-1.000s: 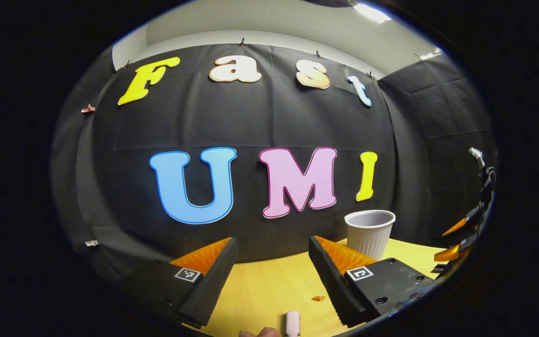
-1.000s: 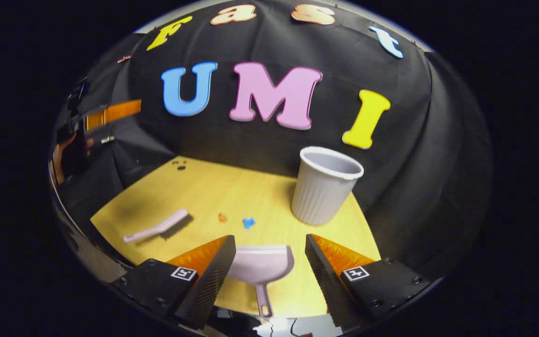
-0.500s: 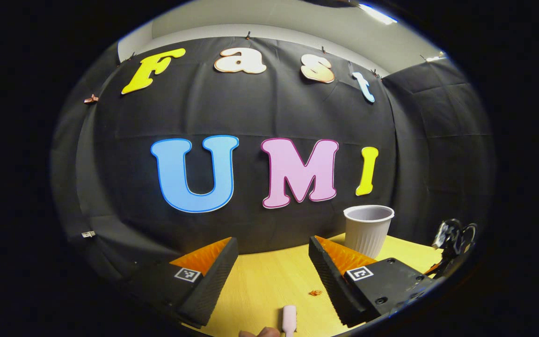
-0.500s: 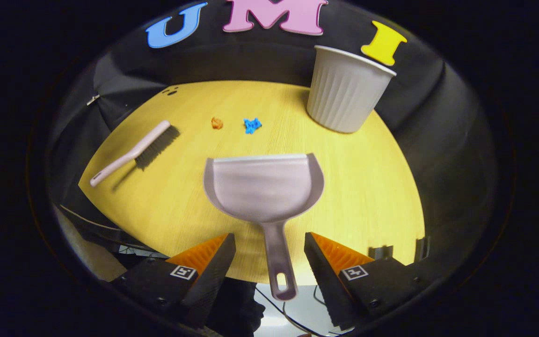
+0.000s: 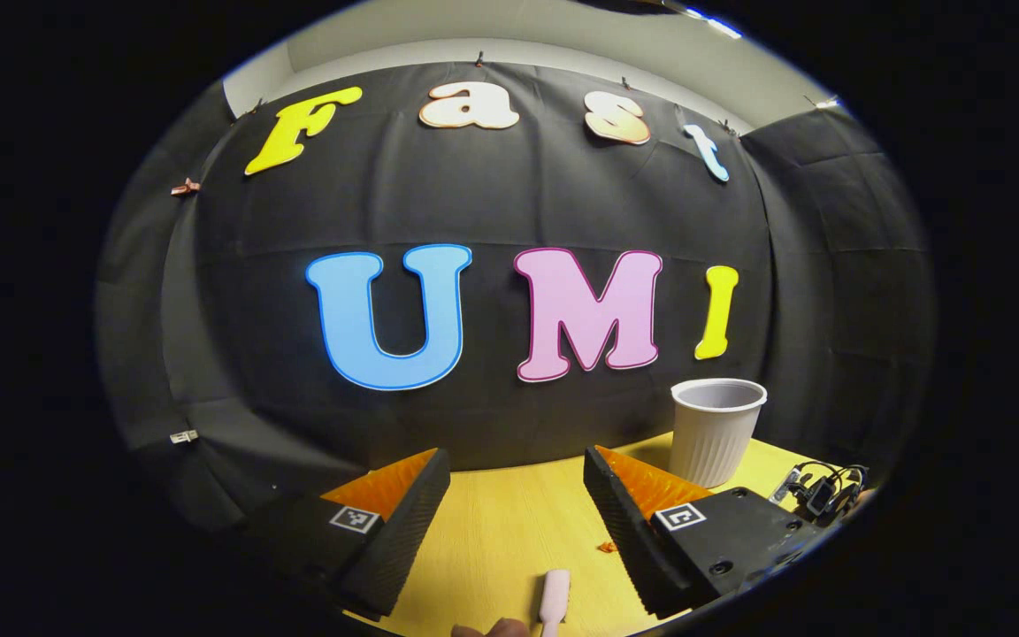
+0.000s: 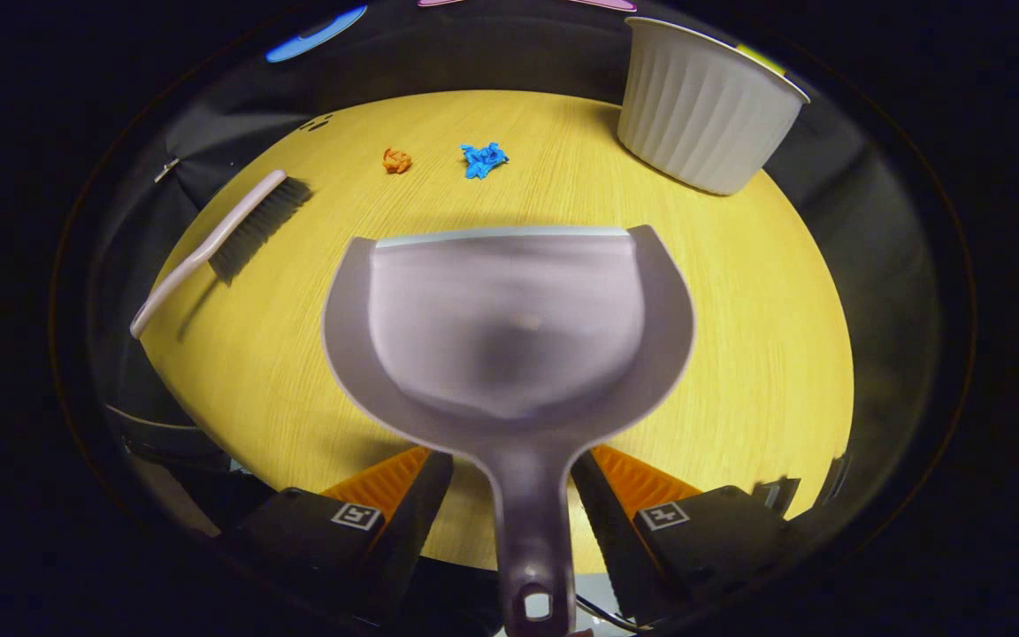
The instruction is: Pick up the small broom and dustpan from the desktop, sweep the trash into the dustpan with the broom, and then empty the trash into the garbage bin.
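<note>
Right gripper view: dustpan [image 6: 509, 327] between open claw [image 6: 509, 482]

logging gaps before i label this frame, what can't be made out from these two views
- Right gripper: the dustpan handle lies between the fingers and hides any contact; grip not judgeable.
- Broom, left gripper view: just one pale end, cut off by the bottom edge.
- Orange scrap, left gripper view: partly behind a finger, too small to identify.
- Garbage bin, right gripper view: inside faces away, contents unseen.
</note>
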{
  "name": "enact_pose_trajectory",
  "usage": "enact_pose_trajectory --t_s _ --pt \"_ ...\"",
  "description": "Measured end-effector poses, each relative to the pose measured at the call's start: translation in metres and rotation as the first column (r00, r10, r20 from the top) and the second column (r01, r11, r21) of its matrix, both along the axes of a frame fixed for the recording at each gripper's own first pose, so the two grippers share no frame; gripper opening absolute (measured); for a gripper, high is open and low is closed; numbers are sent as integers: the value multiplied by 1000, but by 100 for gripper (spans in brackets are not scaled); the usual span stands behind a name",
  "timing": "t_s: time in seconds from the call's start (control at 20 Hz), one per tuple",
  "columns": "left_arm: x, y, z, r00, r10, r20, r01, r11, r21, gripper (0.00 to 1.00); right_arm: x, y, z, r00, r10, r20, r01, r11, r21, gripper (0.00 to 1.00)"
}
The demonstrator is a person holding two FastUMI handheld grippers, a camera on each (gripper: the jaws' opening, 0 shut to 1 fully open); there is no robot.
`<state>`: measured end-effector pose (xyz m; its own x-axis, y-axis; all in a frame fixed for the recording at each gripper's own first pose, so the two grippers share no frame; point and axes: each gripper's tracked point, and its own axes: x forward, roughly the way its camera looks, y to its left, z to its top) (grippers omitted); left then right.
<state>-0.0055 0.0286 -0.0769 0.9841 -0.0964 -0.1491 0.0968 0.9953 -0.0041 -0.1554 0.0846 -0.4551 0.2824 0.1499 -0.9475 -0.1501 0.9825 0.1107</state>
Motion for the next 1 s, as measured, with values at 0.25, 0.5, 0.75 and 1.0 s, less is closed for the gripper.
enact_pose_trajectory --t_s 0.25,0.5,0.75,1.0 --pt "0 3 -7 999 33 -22 -33 999 -17 97 9 -6 -2 1000 -8 -11 8 1000 -7 65" --pt "5 5 -19 997 59 -48 -60 998 -24 97 13 -4 -2 1000 0 8 0 1000 2 40" --pt "0 4 -54 990 27 -137 -28 1000 -2 97 8 1 8 998 66 21 -67 997 33 37" --pt "-26 -2 -134 919 -39 -393 39 999 -9 98 2 6 37 980 184 81 -187 982 34 37"
